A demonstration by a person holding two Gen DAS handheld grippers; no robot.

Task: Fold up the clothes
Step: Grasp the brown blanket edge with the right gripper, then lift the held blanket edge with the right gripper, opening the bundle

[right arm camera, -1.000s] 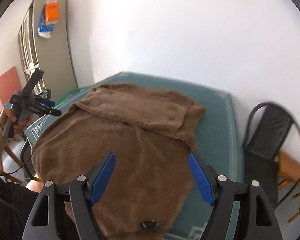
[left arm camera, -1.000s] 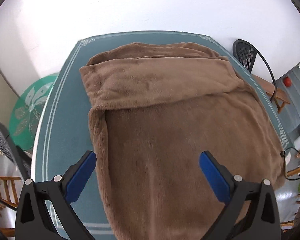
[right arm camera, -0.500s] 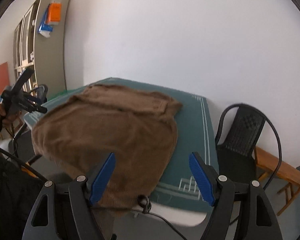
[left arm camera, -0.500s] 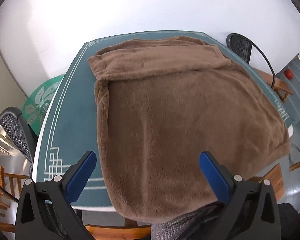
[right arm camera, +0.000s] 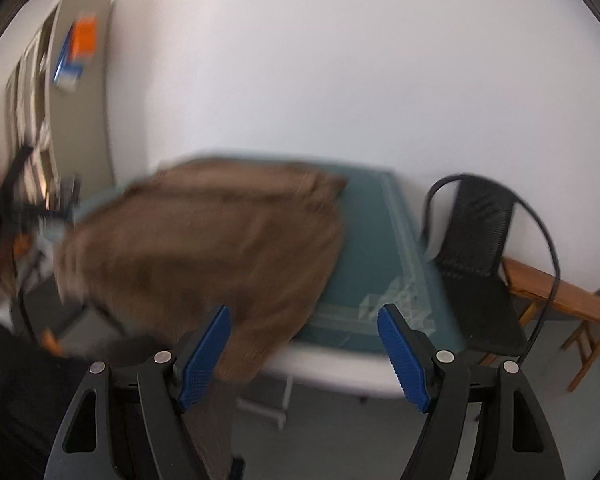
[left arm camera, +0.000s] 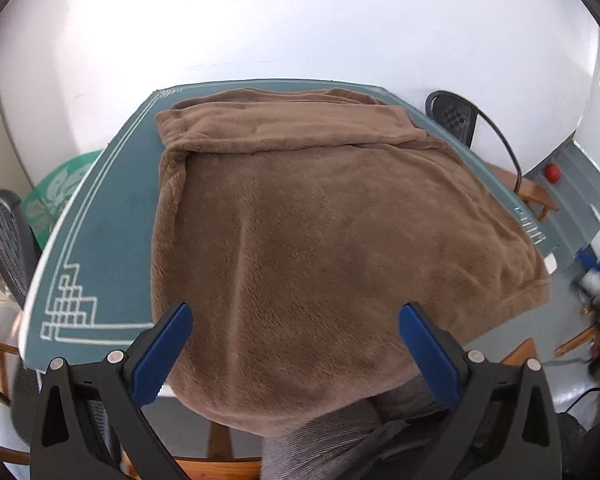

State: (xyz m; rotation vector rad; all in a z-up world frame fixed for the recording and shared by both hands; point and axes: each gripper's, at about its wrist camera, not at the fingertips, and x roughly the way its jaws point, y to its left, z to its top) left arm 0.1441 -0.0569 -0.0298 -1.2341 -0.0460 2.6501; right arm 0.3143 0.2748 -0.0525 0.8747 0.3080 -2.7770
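Your left gripper (left arm camera: 295, 344) has its blue pads spread wide, and nothing is between them. Your right gripper (right arm camera: 304, 350) is also spread and empty. The plush brown fleece garment (left arm camera: 320, 248) lies on the teal table with white line pattern (left arm camera: 99, 240). Its far end is folded over, and its near edge hangs over the table edge. A black mesh chair (right arm camera: 480, 256) stands beside the table.

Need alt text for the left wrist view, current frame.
A brown fleece garment lies spread over a teal table, its far edge folded back and its near edge hanging off the table. The left tool is open above the near edge, holding nothing. A black chair stands by the white wall.
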